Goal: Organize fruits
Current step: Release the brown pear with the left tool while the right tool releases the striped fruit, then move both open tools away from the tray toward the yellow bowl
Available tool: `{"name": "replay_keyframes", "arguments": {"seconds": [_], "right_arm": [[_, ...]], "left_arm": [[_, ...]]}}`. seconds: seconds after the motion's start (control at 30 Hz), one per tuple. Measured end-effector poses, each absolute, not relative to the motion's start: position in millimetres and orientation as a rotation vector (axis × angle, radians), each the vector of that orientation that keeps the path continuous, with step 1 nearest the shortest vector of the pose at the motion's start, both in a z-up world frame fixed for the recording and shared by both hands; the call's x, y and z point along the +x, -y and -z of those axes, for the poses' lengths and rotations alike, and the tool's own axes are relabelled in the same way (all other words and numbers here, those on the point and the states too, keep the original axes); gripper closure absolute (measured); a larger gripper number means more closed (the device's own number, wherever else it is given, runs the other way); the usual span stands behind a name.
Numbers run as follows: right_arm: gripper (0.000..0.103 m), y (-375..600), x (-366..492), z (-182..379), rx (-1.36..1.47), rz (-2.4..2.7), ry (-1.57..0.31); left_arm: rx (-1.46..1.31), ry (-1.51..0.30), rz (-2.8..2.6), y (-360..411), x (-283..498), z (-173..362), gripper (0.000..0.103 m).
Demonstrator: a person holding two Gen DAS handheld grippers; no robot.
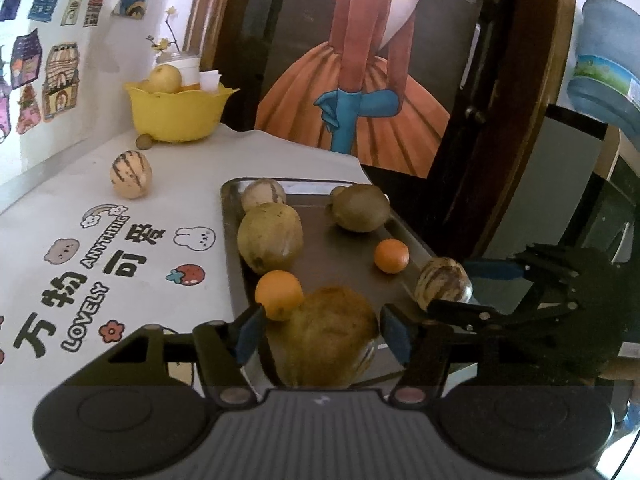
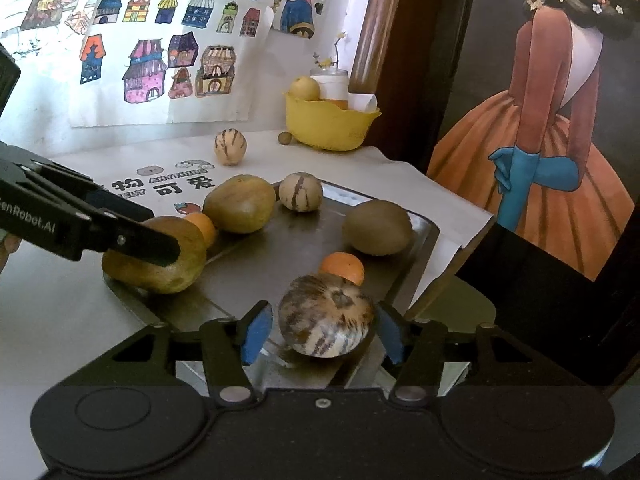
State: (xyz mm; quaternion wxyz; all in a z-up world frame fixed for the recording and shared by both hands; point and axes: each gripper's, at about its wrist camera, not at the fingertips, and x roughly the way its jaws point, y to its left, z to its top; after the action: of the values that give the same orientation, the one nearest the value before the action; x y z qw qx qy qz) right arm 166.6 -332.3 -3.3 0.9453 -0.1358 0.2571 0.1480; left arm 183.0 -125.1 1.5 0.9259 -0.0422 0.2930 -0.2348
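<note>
A metal tray (image 1: 340, 248) (image 2: 288, 248) holds several fruits. My left gripper (image 1: 323, 334) (image 2: 160, 228) stands open around a large brown-green fruit (image 1: 328, 332) (image 2: 156, 260) resting at the tray's near corner, with slim gaps at both blue pads. My right gripper (image 2: 323, 334) (image 1: 452, 288) is also open, around a striped melon (image 2: 326, 320) (image 1: 442, 282) lying on the tray's near edge. Also on the tray are two oranges (image 1: 279, 294) (image 1: 391, 255), a big green fruit (image 1: 270, 238), a brown fruit (image 1: 362, 208) and a second striped melon (image 1: 263, 196).
Another striped melon (image 1: 131, 175) (image 2: 230, 147) lies on the printed tablecloth left of the tray. A yellow bowl (image 1: 180, 112) (image 2: 328, 124) with fruit stands at the back by the wall, a small nut (image 1: 143, 142) beside it. A framed painting (image 1: 360, 80) leans behind the tray.
</note>
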Motion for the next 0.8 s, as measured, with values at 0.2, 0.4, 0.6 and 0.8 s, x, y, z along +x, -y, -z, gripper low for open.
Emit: {"name": "replay_keyframes", "arguments": {"seconds": [0.2, 0.4, 0.6, 0.8], "right_arm": [[0.029, 334.8, 154.3, -7.4, -0.264, -0.288, -0.504], [0.009, 332.9, 138.7, -22.4, -0.243, -0.283, -0.489], [0.001, 324.9, 125.1, -34.4, -0.229, -0.297, -0.511], [0.001, 311.5, 116.6, -37.2, -0.205, -0.31, -0.61]], "left_arm": [[-0.106, -0.572, 0.46, 118.2, 171.0, -12.4, 0.02], [-0.149, -0.546, 0.389, 103.3, 156.9, -24.3, 0.001], [-0.147, -0.598, 0.31, 85.1, 148.2, -27.1, 0.001], [-0.122, -0.679, 0.236, 64.9, 130.5, -23.4, 0.0]]}}
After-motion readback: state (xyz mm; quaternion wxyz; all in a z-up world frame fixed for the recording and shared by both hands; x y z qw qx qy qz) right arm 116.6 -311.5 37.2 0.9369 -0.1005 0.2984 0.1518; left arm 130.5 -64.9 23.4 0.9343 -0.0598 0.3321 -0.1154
